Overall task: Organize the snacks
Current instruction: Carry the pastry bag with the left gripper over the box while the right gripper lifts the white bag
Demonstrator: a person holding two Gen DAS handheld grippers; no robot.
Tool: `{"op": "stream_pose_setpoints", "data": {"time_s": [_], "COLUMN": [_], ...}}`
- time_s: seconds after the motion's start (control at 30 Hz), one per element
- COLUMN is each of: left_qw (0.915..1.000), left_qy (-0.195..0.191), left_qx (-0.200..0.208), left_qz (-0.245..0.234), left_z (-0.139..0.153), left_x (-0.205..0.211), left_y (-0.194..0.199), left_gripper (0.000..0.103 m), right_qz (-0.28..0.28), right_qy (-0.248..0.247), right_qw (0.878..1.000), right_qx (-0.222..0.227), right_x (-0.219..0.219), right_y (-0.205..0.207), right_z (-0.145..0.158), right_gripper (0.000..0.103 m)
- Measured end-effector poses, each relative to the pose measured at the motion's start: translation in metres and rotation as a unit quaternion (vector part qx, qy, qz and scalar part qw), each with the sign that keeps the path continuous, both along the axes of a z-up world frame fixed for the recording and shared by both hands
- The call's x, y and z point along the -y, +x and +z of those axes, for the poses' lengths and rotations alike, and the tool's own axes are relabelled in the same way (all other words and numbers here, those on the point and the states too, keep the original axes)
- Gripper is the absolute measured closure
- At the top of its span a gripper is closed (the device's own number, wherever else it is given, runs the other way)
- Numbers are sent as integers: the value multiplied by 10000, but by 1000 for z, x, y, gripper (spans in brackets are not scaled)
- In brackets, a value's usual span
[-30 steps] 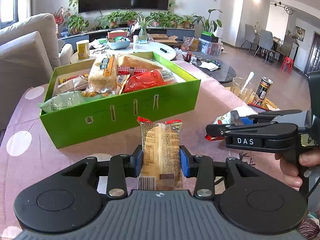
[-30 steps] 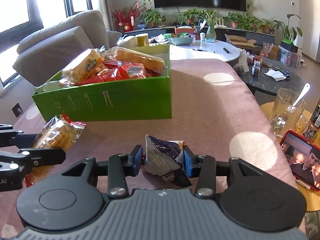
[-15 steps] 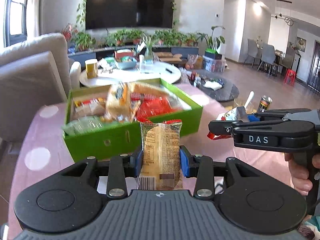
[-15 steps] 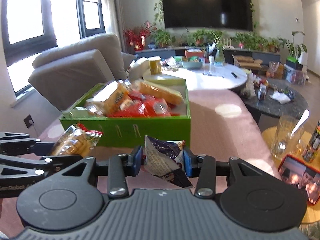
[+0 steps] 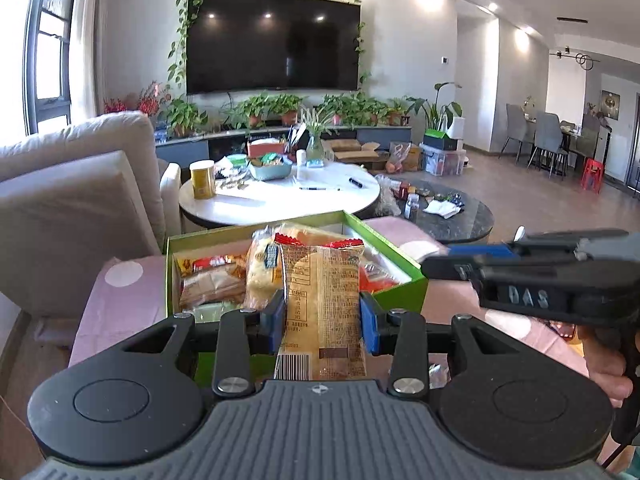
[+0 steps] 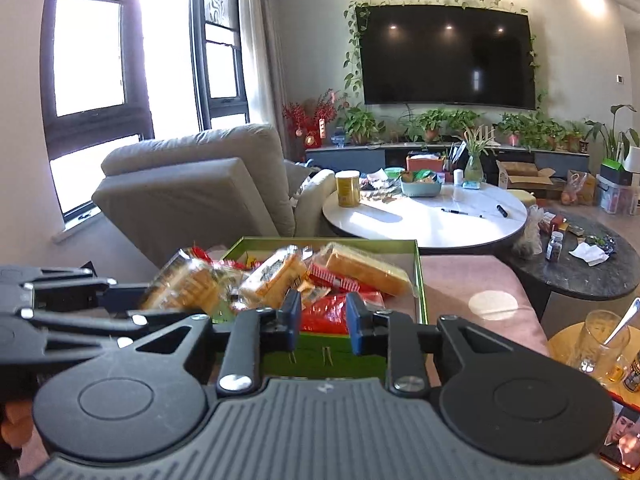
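Pink-clothed table [image 5: 120,300] carries the green box [image 6: 418,280] of snacks. An upright cake packet [image 5: 322,304] is clamped in the left gripper [image 5: 322,318] before it; the right gripper [image 6: 322,320] is parted, nothing held.
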State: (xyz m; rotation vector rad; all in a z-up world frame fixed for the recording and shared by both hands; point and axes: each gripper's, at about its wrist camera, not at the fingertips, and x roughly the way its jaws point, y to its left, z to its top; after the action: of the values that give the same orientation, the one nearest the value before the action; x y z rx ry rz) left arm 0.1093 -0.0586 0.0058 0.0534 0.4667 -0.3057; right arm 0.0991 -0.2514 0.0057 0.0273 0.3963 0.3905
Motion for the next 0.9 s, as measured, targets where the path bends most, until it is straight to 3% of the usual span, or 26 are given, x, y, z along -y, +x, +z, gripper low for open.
{"op": "stream_pose_setpoints", "data": {"time_s": [0.3,0.47,0.9], "left_qw": [9995,9994,9997], "left_qy": [-26,-11,-40], "left_qx": [-321,-345,-254], "left_qz": [-26,-8,-20], "left_z": [-22,-23,-18], "left_x": [-1,-1,-2], "left_y": [9,8,0], "left_gripper": [68,68,68], "right_qz": [-308,-265,-408], "right_qy": [-278,-474,-149], "right_qw": [9926,9868,9943], "right_qx": [-1143,-1524,-972], "right_x": [3,-8,5], "right_y": [9,15,1], "right_z": [-77,-93,-61], "right_gripper": [21,24,24]}}
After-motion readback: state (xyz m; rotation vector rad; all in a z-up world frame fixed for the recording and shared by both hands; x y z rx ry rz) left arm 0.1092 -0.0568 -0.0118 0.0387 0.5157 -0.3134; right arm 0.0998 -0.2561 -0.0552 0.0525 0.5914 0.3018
